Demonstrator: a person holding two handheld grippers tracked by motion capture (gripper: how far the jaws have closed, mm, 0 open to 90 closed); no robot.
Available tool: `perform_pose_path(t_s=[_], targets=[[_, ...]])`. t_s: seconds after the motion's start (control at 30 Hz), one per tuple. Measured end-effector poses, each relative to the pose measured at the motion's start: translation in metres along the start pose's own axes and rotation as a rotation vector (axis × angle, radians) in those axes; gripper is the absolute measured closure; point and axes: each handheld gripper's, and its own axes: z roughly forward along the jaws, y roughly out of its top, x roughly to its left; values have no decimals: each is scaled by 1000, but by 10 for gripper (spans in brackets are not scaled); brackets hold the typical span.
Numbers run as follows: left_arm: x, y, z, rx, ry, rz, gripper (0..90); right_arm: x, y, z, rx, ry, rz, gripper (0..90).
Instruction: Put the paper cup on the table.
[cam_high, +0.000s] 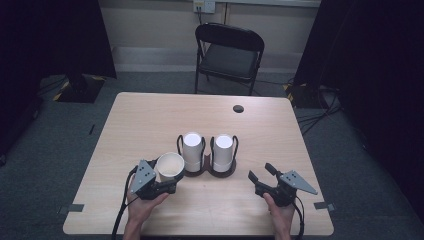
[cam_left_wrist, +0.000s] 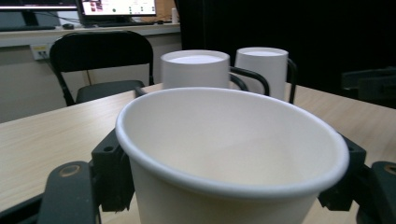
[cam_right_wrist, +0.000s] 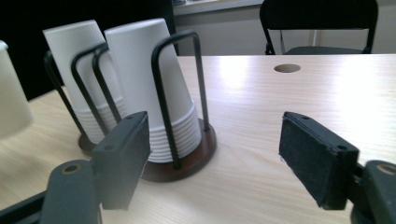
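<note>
A single white paper cup (cam_high: 169, 166) stands mouth up at the table's front left, held between the jaws of my left gripper (cam_high: 167, 181); the same paper cup (cam_left_wrist: 233, 154) looms close in the left gripper view with a black jaw on each side. Two stacks of upside-down white cups sit in wire holders on round dark bases: the left stack (cam_high: 192, 151) and the right stack (cam_high: 223, 153). My right gripper (cam_high: 262, 172) rests open at the front right, apart from the right stack (cam_right_wrist: 154, 93), with nothing between its pads (cam_right_wrist: 310, 156).
A black folding chair (cam_high: 229, 56) stands beyond the table's far edge. A round cable hole (cam_high: 238, 108) sits near the far right of the wooden table (cam_high: 150, 115). Dark curtains flank both sides; cables lie on the floor at right.
</note>
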Motion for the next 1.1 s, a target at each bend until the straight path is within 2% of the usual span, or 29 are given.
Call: perform_pose_path(t_s=[0.1, 0.3, 0.43, 0.53, 0.63, 0.7, 0.8, 0.9, 1.1], targets=[[9, 0, -3, -4, 35, -12, 236, -2, -2, 2, 25, -41, -11, 237], [27, -1, -6, -10, 99, -37, 236, -6, -5, 3, -1, -76, -16, 235], [35, 2, -6, -19, 131, -43, 235, -7, -7, 6, 7, -107, -21, 234], [41, 6, -5, -29, 177, -59, 236, -7, -11, 6, 2, -139, -28, 235], [48, 9, -3, -25, 217, -48, 236, -7, -14, 7, -4, -141, -24, 234], [53, 12, -1, -39, 233, -55, 236, -7, -16, 8, -12, -157, -28, 234], [58, 16, 3, -31, 256, -50, 237, -7, -19, 9, -30, -160, -33, 221], [62, 18, 7, -27, 272, -42, 237, -6, -21, 11, -36, -164, -45, 218], [75, 18, 16, -12, 288, -70, 235, -4, -24, 10, -51, -162, -56, 209]])
